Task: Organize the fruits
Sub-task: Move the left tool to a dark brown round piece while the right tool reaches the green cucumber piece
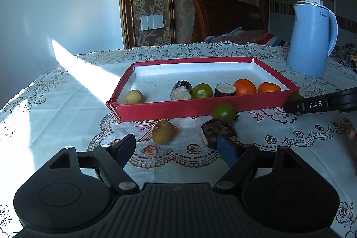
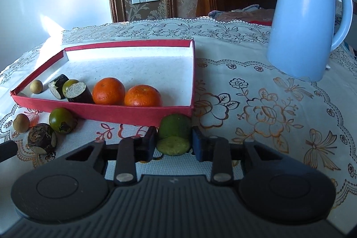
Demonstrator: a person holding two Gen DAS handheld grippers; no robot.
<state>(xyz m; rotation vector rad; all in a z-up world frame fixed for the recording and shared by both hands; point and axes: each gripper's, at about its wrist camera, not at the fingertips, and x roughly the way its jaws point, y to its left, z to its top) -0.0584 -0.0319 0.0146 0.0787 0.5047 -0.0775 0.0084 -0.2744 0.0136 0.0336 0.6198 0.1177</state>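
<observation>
Fruits lie partly inside a shallow red cardboard tray with a white floor (image 2: 142, 114) and partly on the embroidered white tablecloth (image 2: 256, 104) in front of it. Inside the tray, along its near wall, I count six things: one small round beige fruit (image 2: 36, 86) at the left, two short dark cane pieces with pale cut ends (image 2: 58, 85) (image 2: 78, 92), one green round fruit (image 1: 202, 90) between them, and two orange mandarins (image 2: 108, 90) (image 2: 143, 95) at the right. Outside the tray, on the cloth near its front wall, there are four: one brownish round fruit (image 1: 162, 132), one green tomato-like fruit (image 1: 224, 113), one dark cane piece (image 1: 218, 129), and one green round fruit (image 2: 175, 127) at the near right corner of the tray. The right gripper (image 2: 173, 144) has its jaws clenched on this green round fruit, with one pad at each side of it. The left gripper (image 1: 176, 147) has its jaws released and wide apart; its right finger (image 1: 227, 152) is just beside the dark cane piece, and nothing is grasped. One light blue electric kettle (image 2: 305, 21) stands far right on the cloth, well apart from the tray.
</observation>
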